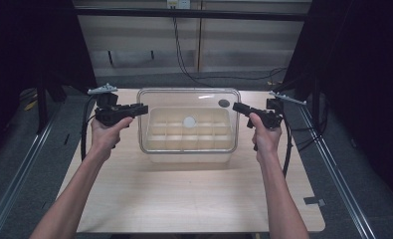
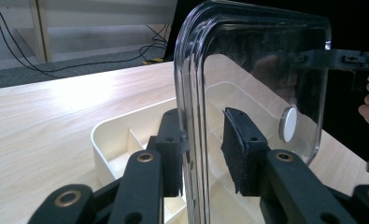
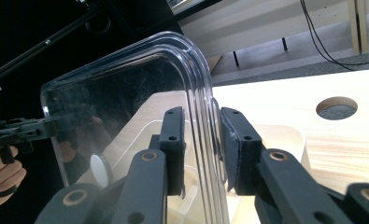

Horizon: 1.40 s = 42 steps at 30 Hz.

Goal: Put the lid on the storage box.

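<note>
A clear plastic lid (image 1: 189, 97) with rounded corners is held up steeply tilted over a cream compartment box (image 1: 189, 149) on the wooden table. A small white disc (image 1: 189, 121) sits on the lid. My left gripper (image 1: 143, 108) is shut on the lid's left edge; in the left gripper view its jaws straddle the lid (image 2: 247, 60) rim, gripper (image 2: 203, 140) low in frame. My right gripper (image 1: 236, 107) is shut on the right edge, and in the right gripper view the gripper (image 3: 201, 140) clamps the lid (image 3: 126, 88) rim. The box (image 2: 112, 135) lies below.
The wooden table (image 1: 184, 199) has open surface in front of the box. A round dark hole (image 1: 224, 103) lies in the tabletop behind the box, hole (image 3: 336, 108) to the right in the right gripper view. Black cables trail on the floor beyond the table's far edge.
</note>
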Each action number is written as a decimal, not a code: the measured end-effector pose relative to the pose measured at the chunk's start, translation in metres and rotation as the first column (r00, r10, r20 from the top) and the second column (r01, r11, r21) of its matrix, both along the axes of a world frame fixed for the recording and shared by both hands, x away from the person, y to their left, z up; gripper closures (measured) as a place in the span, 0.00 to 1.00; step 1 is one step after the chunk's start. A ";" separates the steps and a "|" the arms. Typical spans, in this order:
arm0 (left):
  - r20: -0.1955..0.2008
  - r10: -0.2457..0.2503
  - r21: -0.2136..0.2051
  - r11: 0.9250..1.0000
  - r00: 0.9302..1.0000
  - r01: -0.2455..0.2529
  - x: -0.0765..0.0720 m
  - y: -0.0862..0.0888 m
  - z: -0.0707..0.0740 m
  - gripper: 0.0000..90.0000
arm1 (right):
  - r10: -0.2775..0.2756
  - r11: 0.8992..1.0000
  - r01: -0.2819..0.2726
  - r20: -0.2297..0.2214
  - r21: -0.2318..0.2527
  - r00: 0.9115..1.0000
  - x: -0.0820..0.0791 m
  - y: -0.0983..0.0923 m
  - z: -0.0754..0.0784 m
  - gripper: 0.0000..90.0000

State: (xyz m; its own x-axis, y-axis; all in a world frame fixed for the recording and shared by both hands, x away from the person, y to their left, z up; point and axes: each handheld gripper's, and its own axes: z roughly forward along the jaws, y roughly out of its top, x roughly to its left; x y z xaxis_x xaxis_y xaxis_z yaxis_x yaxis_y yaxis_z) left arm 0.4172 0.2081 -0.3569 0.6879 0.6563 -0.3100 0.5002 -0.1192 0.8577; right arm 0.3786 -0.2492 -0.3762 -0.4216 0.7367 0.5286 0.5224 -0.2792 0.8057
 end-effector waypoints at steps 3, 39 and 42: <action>0.003 0.008 -0.003 1.000 1.000 -0.008 0.002 -0.003 -0.001 0.76 | -0.002 1.000 0.002 -0.004 -0.005 1.000 0.001 -0.001 0.000 0.80; -0.073 0.033 0.018 0.999 0.997 -0.032 0.039 -0.010 -0.029 0.65 | -0.033 0.996 0.027 -0.069 -0.080 0.997 0.033 0.004 -0.018 0.78; -0.078 0.028 0.023 0.999 0.997 -0.027 0.041 -0.010 -0.031 0.65 | -0.033 0.997 0.028 -0.073 -0.076 0.997 0.036 0.004 -0.021 0.77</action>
State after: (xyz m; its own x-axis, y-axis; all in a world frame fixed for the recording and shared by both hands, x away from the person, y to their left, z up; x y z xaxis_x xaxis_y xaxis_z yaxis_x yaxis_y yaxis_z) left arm 0.4578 0.1982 -0.3876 0.6437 0.6819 -0.3473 0.5689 -0.1229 0.8132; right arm 0.4145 -0.2450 -0.3971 -0.3602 0.7875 0.5001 0.5735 -0.2359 0.7845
